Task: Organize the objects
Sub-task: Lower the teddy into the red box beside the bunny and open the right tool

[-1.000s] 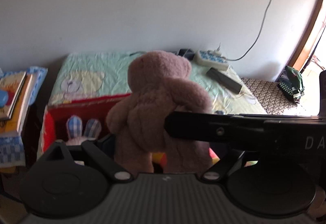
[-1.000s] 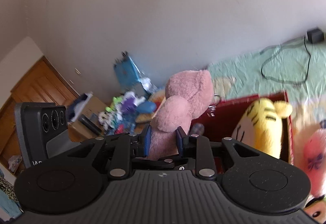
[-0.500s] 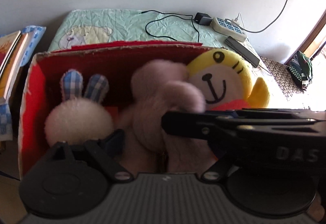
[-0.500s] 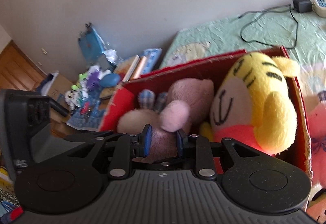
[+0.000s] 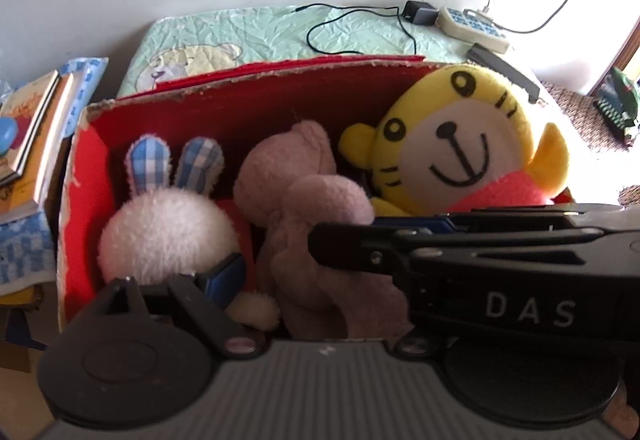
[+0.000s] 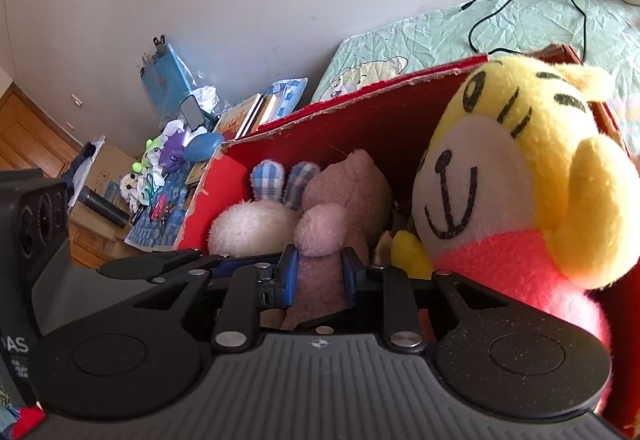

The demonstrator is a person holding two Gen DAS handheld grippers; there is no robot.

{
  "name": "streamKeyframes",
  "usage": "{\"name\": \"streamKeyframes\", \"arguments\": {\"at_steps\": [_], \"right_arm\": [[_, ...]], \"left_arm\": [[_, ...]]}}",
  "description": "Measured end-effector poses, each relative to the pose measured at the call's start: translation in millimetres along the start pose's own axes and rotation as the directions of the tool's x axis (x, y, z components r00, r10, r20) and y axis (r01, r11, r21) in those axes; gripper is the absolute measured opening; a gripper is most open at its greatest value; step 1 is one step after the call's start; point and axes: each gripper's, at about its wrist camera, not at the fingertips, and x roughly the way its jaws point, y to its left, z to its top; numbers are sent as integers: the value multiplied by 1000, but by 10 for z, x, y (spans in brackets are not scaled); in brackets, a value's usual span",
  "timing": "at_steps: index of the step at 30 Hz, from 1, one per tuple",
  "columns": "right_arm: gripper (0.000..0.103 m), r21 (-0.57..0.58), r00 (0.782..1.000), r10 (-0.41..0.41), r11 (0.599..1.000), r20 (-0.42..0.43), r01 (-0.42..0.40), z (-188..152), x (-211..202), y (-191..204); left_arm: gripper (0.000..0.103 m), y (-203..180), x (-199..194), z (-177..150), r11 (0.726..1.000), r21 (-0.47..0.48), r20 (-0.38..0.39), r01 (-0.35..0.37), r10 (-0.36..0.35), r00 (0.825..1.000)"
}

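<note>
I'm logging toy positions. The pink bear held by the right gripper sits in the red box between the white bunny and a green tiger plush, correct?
Not quite: the tiger plush is yellow, not green, as the left wrist view shows. The pink bear, held by the right gripper, does sit in the red box between it and the white bunny.

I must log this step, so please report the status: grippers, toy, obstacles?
Right gripper shut on pink teddy bear. Left gripper open around it. Bear in red box, between white bunny and yellow tiger. Nothing blocking.
</note>
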Motion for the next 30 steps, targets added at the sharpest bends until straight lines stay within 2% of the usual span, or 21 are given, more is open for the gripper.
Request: {"name": "streamKeyframes", "arguments": {"at_steps": [12, 26, 30], "right_arm": [[24, 13, 1000, -15, 1000, 21, 15, -43, -113, 13], [24, 21, 993, -76, 997, 95, 74, -136, -327, 27], [24, 15, 989, -93, 996, 111, 92, -147, -377, 23]], "left_arm": [[91, -76, 17, 19, 996, 63, -16, -60, 61, 998], [90, -108, -85, -20, 996, 39, -1, -81, 81, 997], [90, -135, -156, -38, 993, 33, 10, -117, 117, 993]]}}
